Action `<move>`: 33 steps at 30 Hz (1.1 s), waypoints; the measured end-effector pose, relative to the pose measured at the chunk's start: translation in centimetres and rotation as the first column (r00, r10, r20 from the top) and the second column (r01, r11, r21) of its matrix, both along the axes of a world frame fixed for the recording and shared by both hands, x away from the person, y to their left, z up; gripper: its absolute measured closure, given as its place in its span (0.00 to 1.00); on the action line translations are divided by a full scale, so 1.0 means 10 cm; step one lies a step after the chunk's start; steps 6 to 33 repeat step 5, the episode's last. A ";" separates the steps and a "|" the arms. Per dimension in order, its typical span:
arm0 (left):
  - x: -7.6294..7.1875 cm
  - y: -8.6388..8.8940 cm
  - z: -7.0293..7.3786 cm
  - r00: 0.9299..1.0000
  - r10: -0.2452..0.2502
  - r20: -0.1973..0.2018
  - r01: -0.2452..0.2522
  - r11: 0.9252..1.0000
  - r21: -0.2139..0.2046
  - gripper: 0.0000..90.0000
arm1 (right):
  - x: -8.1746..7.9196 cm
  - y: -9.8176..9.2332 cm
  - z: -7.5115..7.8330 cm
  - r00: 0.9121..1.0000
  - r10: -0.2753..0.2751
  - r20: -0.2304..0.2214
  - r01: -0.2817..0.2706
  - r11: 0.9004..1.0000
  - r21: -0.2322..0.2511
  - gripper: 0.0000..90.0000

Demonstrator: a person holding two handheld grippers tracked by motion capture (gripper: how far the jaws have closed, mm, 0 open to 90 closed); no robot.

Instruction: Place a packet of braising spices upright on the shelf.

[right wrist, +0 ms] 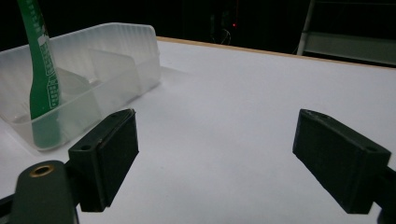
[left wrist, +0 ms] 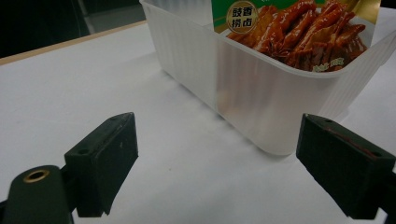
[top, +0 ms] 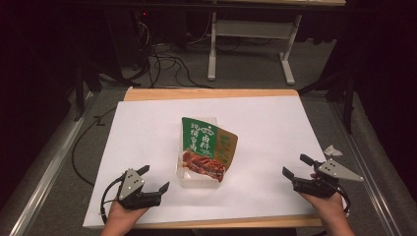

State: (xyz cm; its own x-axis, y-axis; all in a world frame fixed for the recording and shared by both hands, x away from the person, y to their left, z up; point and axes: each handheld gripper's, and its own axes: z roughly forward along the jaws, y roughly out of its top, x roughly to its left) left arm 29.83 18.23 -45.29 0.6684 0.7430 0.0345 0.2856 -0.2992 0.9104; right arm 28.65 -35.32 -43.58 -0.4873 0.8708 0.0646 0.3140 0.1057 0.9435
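seen from the high view: one clear plastic tray (top: 196, 180) at the middle of the white-covered bench (top: 275, 132), one green snack packet (top: 204, 147) propped inside it, tilted, top edge toward the far side, printed with glazed red-brown meat and white lettering. two claws, one at each near corner, well apart from the tray: left claw (top: 155, 179) held in a hand (top: 120, 219) at the lower left, right claw (top: 295, 166) held in a hand (top: 327, 206) at the lower right. both spread wide, nothing between the jaws. one scrap of crumpled white paper (top: 333, 150) off the bench's right edge, one pale table frame (top: 251, 29) on the floor behind, dark cables (top: 167, 64) strewn near it.

shown up close in the left gripper view, not from above: ribbed, translucent tray wall (left wrist: 261, 102) with a rounded corner, just beyond the open left claw (left wrist: 217, 161), and the packet's meat picture (left wrist: 303, 37) with a round badge of characters.

shown in the right gripper view alone: inner dividers splitting the tray (right wrist: 93, 84) into compartments, and the packet (right wrist: 42, 70) edge-on as a thin green strip standing in the near compartment. open right claw (right wrist: 215, 158) over bare white surface, tray off to its left.
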 end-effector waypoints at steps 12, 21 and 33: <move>0.00 0.00 0.00 1.000 -0.001 -0.001 0.001 1.000 -0.002 0.15 | 0.02 0.01 -0.03 1.000 0.005 -0.017 -0.004 1.000 0.005 0.16; 0.00 0.00 0.00 1.000 -0.001 -0.001 0.001 1.000 -0.002 0.15 | 0.02 0.01 -0.03 1.000 0.005 -0.017 -0.004 1.000 0.005 0.16; 0.00 0.00 0.00 1.000 -0.001 -0.001 0.001 1.000 -0.002 0.15 | 0.02 0.01 -0.03 1.000 0.005 -0.017 -0.004 1.000 0.005 0.16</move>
